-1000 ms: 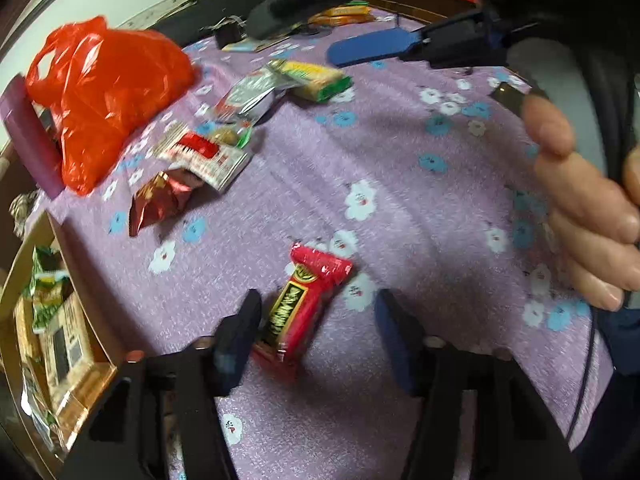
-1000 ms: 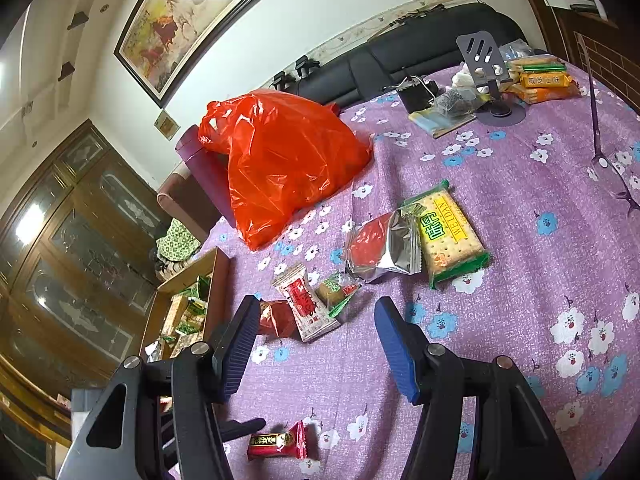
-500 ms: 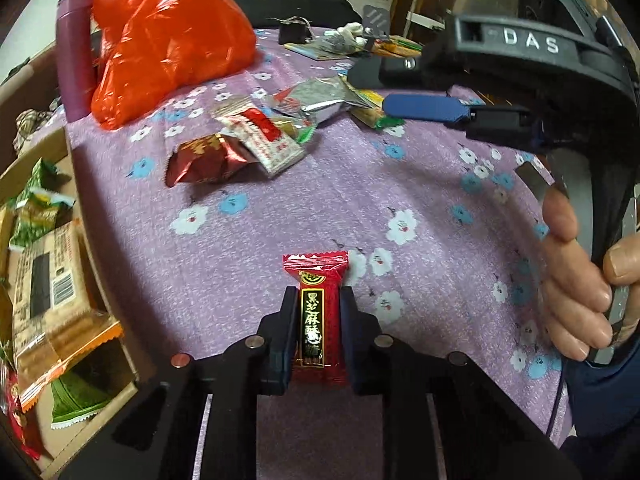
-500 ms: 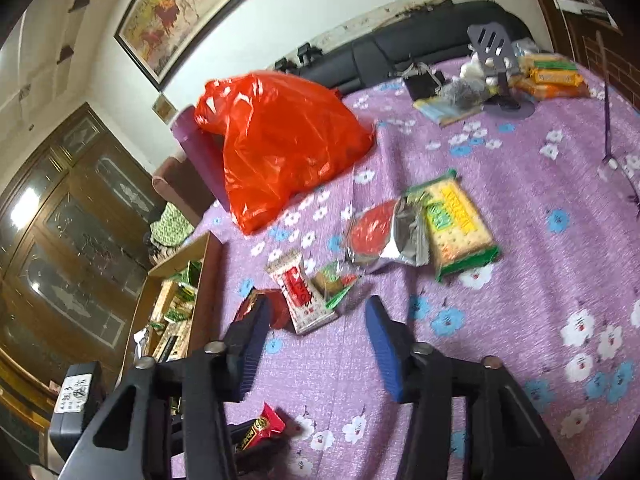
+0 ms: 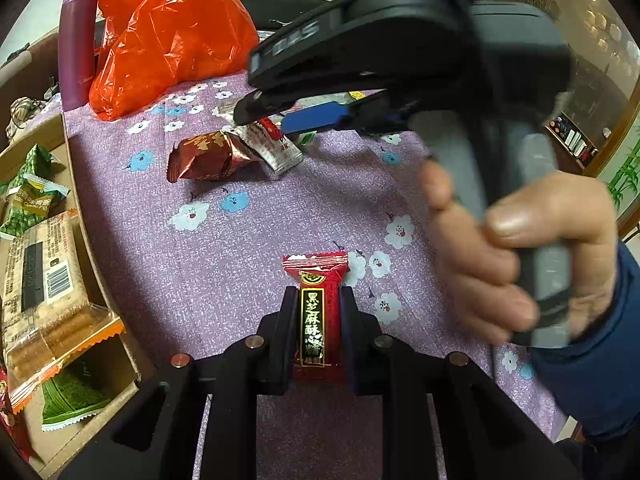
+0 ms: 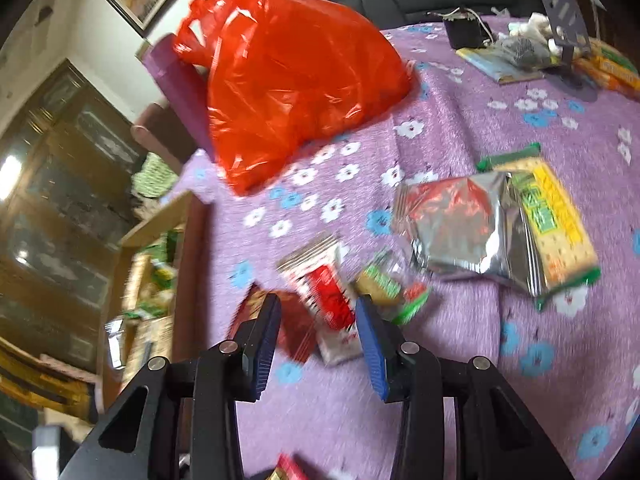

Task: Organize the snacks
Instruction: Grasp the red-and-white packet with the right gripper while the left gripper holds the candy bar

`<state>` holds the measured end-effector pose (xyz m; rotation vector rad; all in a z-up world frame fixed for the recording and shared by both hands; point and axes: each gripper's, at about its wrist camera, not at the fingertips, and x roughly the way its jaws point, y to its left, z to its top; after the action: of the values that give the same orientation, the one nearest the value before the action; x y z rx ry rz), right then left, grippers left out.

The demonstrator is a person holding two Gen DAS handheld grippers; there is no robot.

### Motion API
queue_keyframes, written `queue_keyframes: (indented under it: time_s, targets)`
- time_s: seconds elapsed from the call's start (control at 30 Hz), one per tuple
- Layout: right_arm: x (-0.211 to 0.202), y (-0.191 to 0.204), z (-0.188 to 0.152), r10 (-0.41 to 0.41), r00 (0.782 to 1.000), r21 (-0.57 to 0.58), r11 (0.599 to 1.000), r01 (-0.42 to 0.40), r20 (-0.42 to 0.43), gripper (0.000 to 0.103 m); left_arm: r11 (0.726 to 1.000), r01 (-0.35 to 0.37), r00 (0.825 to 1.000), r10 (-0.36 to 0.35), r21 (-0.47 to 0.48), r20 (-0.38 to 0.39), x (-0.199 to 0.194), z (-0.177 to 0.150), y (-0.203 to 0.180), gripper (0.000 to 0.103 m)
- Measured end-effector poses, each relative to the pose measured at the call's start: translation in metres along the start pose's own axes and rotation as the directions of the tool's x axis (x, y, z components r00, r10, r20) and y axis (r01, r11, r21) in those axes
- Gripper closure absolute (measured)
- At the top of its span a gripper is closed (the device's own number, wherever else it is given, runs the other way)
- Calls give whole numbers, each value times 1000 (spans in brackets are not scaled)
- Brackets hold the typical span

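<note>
My left gripper [image 5: 317, 296] is shut on a red candy bar [image 5: 314, 276] with gold lettering, low over the purple flowered cloth [image 5: 280, 220]. My right gripper [image 6: 318, 304], held by a hand [image 5: 520, 264], hovers just above a white-and-red packet [image 6: 328, 292] and a brown-red foil snack [image 6: 292, 332]. Its jaws stand partly apart, and the blurred frame shows no pad pressing on either. From the left wrist the same packet [image 5: 276, 148] and foil snack [image 5: 208, 156] lie under its blue finger [image 5: 316, 118]. A cardboard box [image 5: 76, 184] with several snacks stands at the left.
An orange plastic bag [image 6: 292, 80] and a purple bottle [image 5: 76, 40] stand at the back left. A small green packet [image 6: 384, 284], a silver bag [image 6: 460, 228] and a yellow-green cracker pack [image 6: 556, 220] lie to the right. A phone stand [image 6: 564, 20] and clutter sit at the far edge.
My left gripper closed on the red candy bar and rolled upright. My right gripper narrowed its jaws and swung down over the white-and-red packet.
</note>
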<state>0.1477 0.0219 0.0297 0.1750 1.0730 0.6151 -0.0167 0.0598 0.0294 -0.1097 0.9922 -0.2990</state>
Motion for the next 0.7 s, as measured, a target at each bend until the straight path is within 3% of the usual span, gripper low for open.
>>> queue_keyframes:
  time_s: [0.1,0.13,0.27,0.33,0.57,0.7]
  targets:
    - [10,4,-1,-31,999,-33,999,30,-12,62,1000,6,1000,-6,-3,1,-1,0,2,84]
    - [13,3,-2,-48,999,-41,998,47,-25,68,1000,6,1000,-6,-3,1,-1,-1,2,84]
    - [12,-6,-7,-31,998,-37,999,28,-58,74,1000,2,1000,-2,-2,2,0,0,1,84]
    - [3,-12,-10,-2,998,-14,1000,1,-64,82,1000,0,1000,0,-10,4,0,1,2,84]
    - [-27,-20,-34,18,999,-11,1000,-19,-30,84,999,-30,1000,30,-23,1,6,6,1,84]
    - [-25,-16,-41,-2,999,-76,997,-1,-32,82,999,-47,999,47,-19,-2,6,7,-2,84]
